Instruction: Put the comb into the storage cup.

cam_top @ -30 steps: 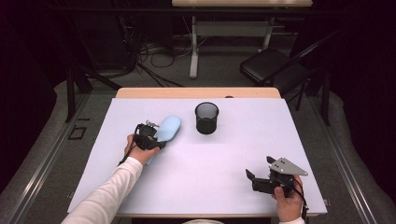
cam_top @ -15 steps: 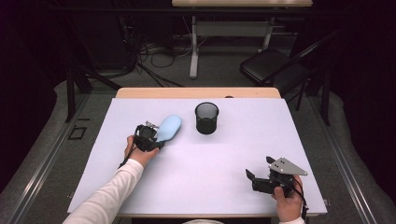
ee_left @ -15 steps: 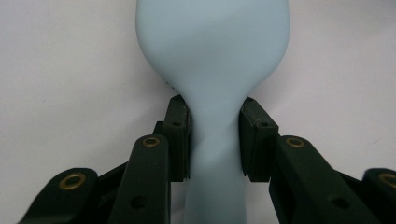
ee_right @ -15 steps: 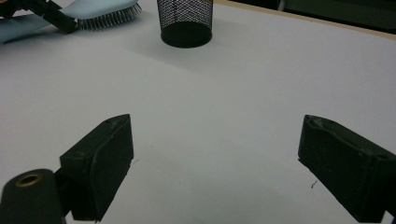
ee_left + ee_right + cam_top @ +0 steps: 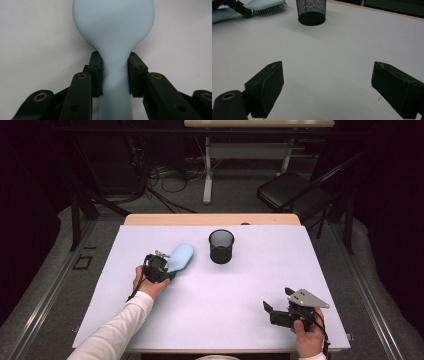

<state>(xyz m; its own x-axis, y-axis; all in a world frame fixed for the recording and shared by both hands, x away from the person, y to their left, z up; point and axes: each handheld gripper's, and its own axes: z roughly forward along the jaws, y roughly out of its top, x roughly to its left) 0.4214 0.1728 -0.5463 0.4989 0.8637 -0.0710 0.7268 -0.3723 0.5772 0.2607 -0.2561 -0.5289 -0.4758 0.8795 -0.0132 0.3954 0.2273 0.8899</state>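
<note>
You work at a white-topped table (image 5: 215,310) with a wooden far edge. Beyond that table stands a pale desk (image 5: 260,124) on a white leg, with cables (image 5: 165,175) tangled on the grey floor (image 5: 45,270). Right of that desk sits 1 black chair (image 5: 292,190). Darkness surrounds it.

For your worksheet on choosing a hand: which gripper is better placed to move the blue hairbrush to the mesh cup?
Left. The left gripper is clamped on the hairbrush handle, near the mesh cup. The right gripper is open, empty and farther away.
</note>
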